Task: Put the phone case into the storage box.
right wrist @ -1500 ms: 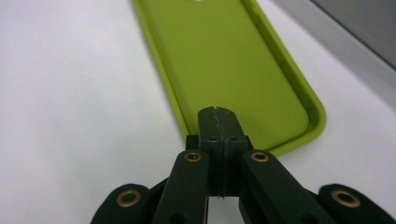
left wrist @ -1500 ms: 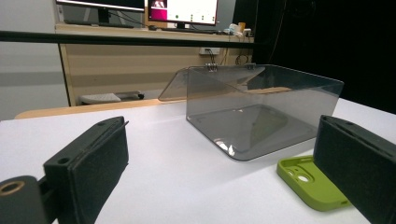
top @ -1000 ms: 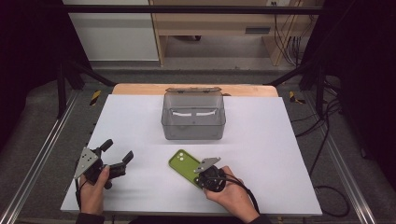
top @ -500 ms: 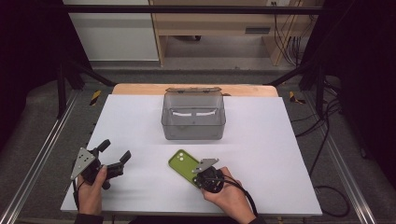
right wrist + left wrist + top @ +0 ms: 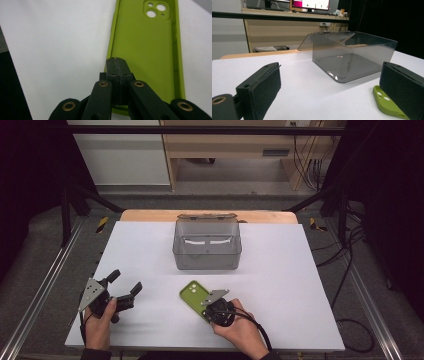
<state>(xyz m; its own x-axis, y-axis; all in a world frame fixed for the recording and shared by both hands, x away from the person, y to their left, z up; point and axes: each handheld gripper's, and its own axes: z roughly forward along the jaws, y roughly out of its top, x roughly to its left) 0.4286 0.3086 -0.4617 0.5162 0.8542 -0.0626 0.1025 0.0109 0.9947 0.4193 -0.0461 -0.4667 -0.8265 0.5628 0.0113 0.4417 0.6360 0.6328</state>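
Little has changed since the earlier frames: the left gripper (image 5: 125, 284) has drifted slightly outward, the right gripper (image 5: 210, 296) stays put. Its jaws are clenched together over the near end of the green phone case (image 5: 194, 296), which lies open side up on the white table (image 5: 280, 270). Beyond it stands a smoky clear box (image 5: 207, 245), lid back, nothing between. Left jaws gape, released, case just beside one.

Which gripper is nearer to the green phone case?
Right. The right gripper is shut on the green phone case; the left gripper is apart, to its left.
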